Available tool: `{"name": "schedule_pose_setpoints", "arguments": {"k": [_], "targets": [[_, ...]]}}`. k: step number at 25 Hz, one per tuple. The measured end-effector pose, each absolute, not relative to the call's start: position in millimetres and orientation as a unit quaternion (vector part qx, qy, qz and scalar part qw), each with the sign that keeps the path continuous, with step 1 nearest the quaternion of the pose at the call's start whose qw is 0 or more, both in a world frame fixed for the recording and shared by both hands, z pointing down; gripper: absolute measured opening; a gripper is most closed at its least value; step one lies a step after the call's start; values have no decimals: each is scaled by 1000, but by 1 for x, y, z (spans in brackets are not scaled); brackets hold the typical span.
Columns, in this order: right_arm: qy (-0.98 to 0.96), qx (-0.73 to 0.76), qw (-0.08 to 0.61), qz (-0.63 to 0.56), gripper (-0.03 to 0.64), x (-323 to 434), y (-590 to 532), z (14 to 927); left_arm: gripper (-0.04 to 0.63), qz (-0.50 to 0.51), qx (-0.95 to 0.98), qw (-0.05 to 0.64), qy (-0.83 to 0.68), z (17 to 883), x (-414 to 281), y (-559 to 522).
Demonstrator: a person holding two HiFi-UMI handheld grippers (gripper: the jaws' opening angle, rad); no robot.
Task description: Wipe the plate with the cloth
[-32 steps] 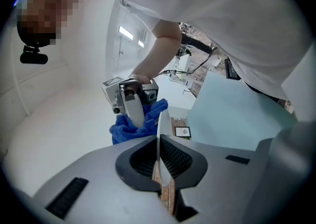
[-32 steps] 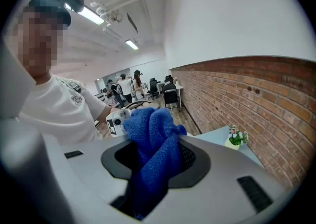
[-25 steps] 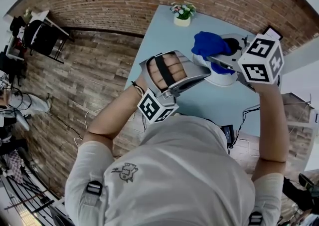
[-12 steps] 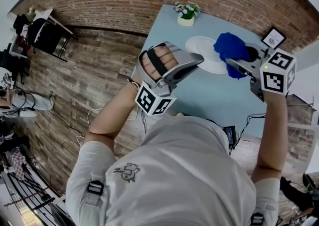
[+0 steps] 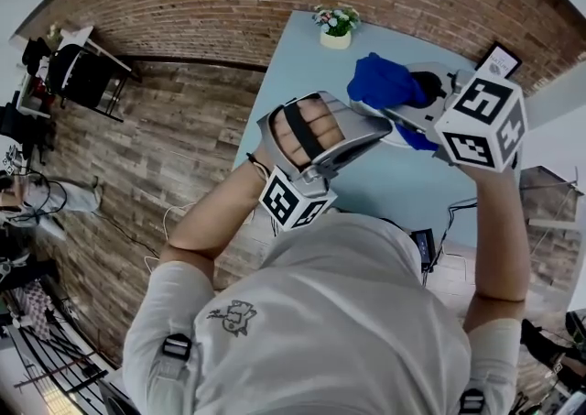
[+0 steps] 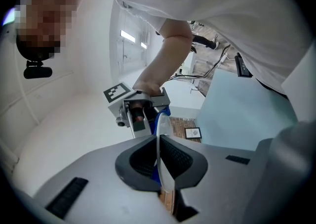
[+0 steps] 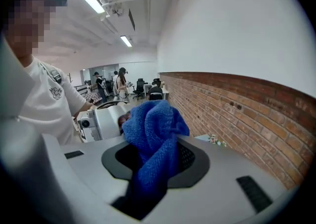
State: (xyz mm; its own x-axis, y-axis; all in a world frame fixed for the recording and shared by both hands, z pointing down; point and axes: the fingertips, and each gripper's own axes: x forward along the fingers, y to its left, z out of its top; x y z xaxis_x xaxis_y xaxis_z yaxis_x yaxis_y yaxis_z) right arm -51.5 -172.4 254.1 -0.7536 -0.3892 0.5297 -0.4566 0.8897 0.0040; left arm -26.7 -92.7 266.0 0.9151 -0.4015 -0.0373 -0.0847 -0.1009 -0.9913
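Left hand-held gripper [image 6: 160, 163] is clamped on the rim of the round white glazed plate [image 6: 163, 128]. The plate is held up off the light blue tabletop [image 5: 394, 189] and stands on edge, so the left gripper view sees it only as a thin rim line running up between the ribbed dark pads. Right hand-held gripper [image 7: 158, 161] is pinched on the bunched blue terry cloth [image 7: 153, 129], with a loose wad bulging above the jaws and a tail hanging below. Key relation: the cloth wad sits just beyond the left jaws, at the plate's far part, and the right hand-held gripper comes in from the person's right and points somewhat down. The cloth looks to be against the plate, but contact isn't confirmable since blue shows either side of the rim. The right hand carries the cloth and is my pick for the wiping stroke across the plate's face, with the left only bracing. Plate is hard and slick, and an edge grip could slip under side push. Cloth is soft, nubby and compliant. Small potted flowers [image 5: 336, 27] sit at the tabletop's far edge, well clear.
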Motion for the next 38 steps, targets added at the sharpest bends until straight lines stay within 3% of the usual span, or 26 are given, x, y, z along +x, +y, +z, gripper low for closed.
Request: {"name": "schedule_pose_setpoints", "arguments": {"k": [13,22,32,38], "targets": [[-907,302,270,112,130,21,-201,282,20,-148,-726,643,193,269,-56,-118],[-941,233,224,104,130,-31,-150,252,18,-139,-729,649,170,270,-41,-109],[-920,246,290,97,126,-24,-188,271,18,-115,-720,669,144,267,-15,-77],[-907,285,281,132,126,18,-206,288,21,-139,-719,660,168,268,-30,-95]]}}
